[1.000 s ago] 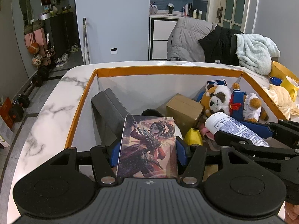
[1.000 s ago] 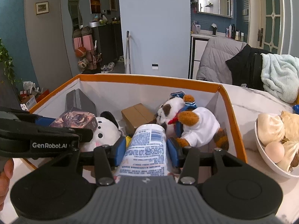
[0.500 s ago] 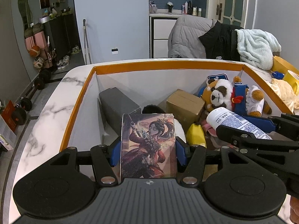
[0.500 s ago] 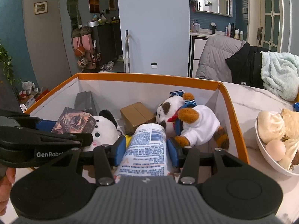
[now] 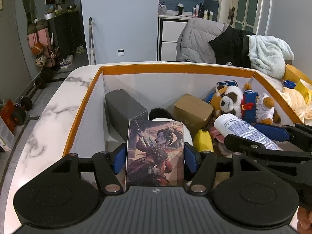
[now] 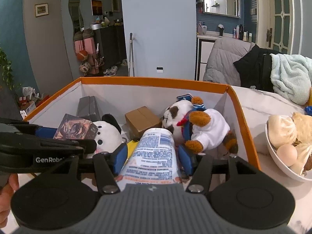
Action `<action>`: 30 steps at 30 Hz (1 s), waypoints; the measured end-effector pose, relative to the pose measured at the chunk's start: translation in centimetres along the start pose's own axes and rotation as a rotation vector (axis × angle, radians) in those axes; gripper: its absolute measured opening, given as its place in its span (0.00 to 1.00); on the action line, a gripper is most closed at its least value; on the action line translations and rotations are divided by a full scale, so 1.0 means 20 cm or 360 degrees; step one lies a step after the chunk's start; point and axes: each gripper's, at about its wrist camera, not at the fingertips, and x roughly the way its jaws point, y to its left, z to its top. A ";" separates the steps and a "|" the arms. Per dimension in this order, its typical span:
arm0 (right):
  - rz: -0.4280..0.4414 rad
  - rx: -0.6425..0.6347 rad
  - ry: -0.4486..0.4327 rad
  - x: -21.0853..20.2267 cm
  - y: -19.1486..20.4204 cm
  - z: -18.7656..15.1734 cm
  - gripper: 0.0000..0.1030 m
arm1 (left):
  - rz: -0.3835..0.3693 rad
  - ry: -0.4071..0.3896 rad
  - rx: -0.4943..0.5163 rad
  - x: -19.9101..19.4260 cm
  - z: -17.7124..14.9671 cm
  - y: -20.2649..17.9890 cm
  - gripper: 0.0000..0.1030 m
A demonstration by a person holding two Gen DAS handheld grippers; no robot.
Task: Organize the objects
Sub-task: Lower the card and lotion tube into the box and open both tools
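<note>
An illustrated box (image 5: 155,152) stands between the blue pads of my left gripper (image 5: 155,159). The jaws are beginning to open, with the pads still against its sides. A white bottle (image 6: 154,152) with blue print lies between the fingers of my right gripper (image 6: 152,156). Those jaws are opening and a gap shows beside the bottle. Both grippers hover over the near side of an orange-rimmed white bin (image 5: 175,67). The bottle (image 5: 239,128) shows at the right of the left wrist view, and the illustrated box (image 6: 76,129) at the left of the right wrist view.
The bin holds a dark grey box (image 5: 124,107), a brown carton (image 5: 193,109), plush toys (image 5: 230,101), a white plush (image 6: 107,134) and a yellow item (image 5: 202,141). On the marble table (image 5: 48,117), a bowl (image 6: 273,156) of buns and an egg stands right of the bin.
The right gripper's pads have spread away from the bottle, which stays between them. The left pads have widened very slightly around the illustrated box. Neither hand has shifted.
</note>
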 end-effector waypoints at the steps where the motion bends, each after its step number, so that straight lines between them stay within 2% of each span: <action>1: -0.0004 0.0001 -0.0004 -0.01 0.00 0.00 0.59 | -0.0004 0.0001 -0.0004 -0.01 0.00 0.00 0.70; 5: -0.0040 0.0009 0.0003 -0.05 0.01 0.01 0.65 | 0.0004 0.0023 -0.0003 -0.05 0.00 -0.01 0.69; 9: -0.0104 0.0012 -0.0033 -0.14 0.02 0.00 0.81 | -0.0016 0.0037 -0.0034 -0.11 -0.01 0.00 0.72; 10: -0.0096 0.0018 -0.0041 -0.16 0.01 0.00 0.81 | -0.0020 0.0027 -0.0037 -0.13 -0.01 0.00 0.72; 12: -0.0099 0.0032 -0.0042 -0.20 0.00 0.00 0.83 | 0.0017 0.0007 -0.0030 -0.16 -0.02 -0.01 0.83; 13: -0.0114 0.0033 -0.0042 -0.22 0.00 0.00 0.84 | 0.0043 -0.0008 -0.0024 -0.18 -0.03 -0.02 0.85; 16: -0.0144 0.0039 -0.0054 -0.29 0.00 0.00 0.87 | 0.0079 -0.0058 0.0001 -0.25 -0.04 -0.04 0.86; 19: -0.0170 0.0063 -0.0055 -0.35 0.00 0.01 0.91 | 0.0082 -0.0041 -0.0007 -0.30 -0.05 -0.04 0.88; 27: -0.0201 0.0074 -0.0046 -0.46 0.02 -0.01 0.95 | 0.0176 -0.0088 -0.0053 -0.42 -0.10 -0.03 0.93; 30: -0.0204 0.0072 -0.0037 -0.48 0.03 -0.02 0.95 | 0.0173 -0.0070 -0.0053 -0.45 -0.10 -0.02 0.93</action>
